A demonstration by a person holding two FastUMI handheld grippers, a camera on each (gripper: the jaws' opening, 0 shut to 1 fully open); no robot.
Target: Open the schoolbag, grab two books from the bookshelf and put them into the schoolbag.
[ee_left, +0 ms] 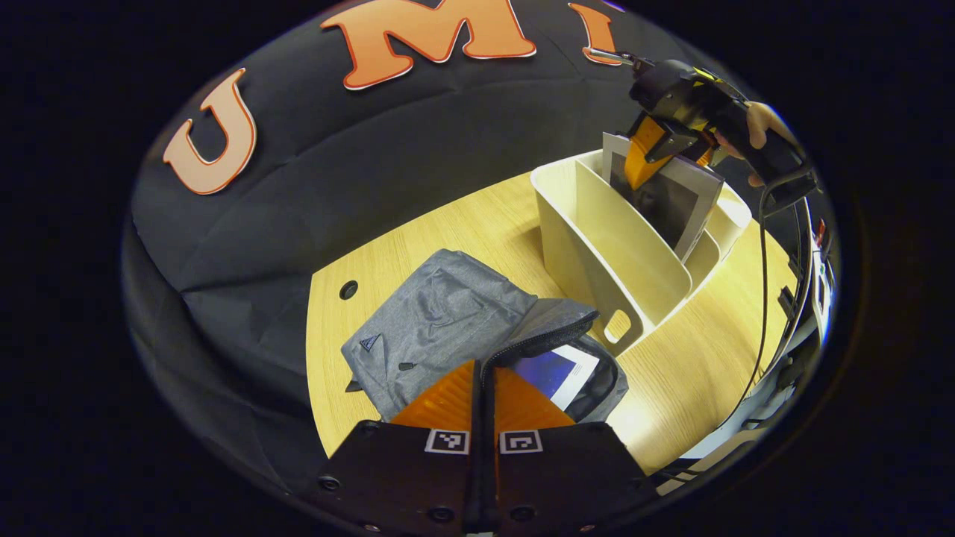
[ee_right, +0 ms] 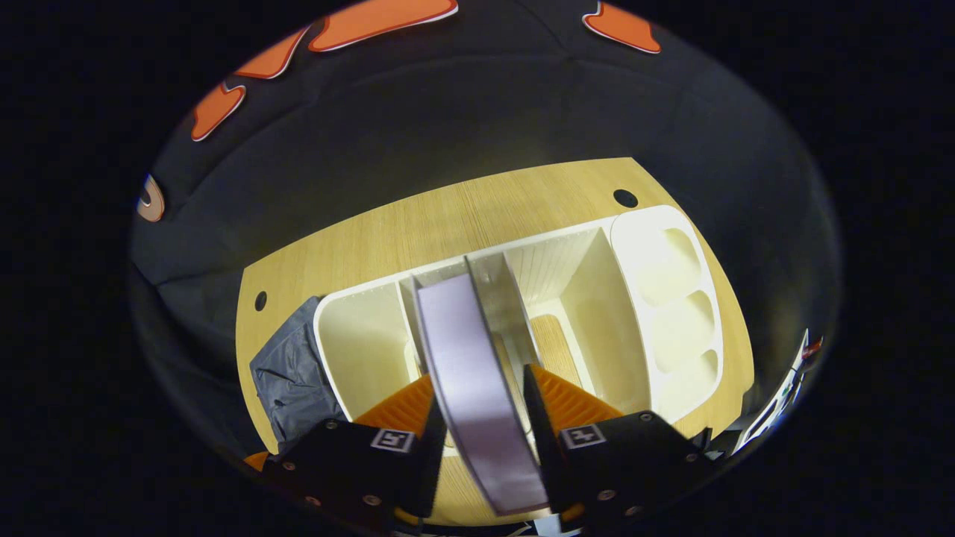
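On a pale wooden table (ee_left: 455, 224) before black cloth: grey schoolbag (ee_left: 436, 313) lying flat at the left, zip mouth pulled open, one blue-and-white book (ee_left: 559, 373) already inside. Left gripper (ee_left: 483, 388) at that opening, orange fingers (ee_left: 446, 399) pressed together on the bag's zip edge (ee_left: 548, 337), holding the flap up. Just right of the bag, touching or nearly so, cream bookshelf (ee_left: 619, 261) with upright dividers. Above its far compartment, right gripper (ee_left: 647, 153) held by a hand (ee_left: 761, 123), clamped on a second book (ee_left: 671, 198) with a dark cover, tilted and partly raised out of the slot. From the right gripper view: same book's (ee_right: 477, 388) pale edge squeezed between both orange fingers (ee_right: 567, 399), bookshelf (ee_right: 656, 283) compartments open below, schoolbag (ee_right: 291, 373) corner beside the shelf's left end.
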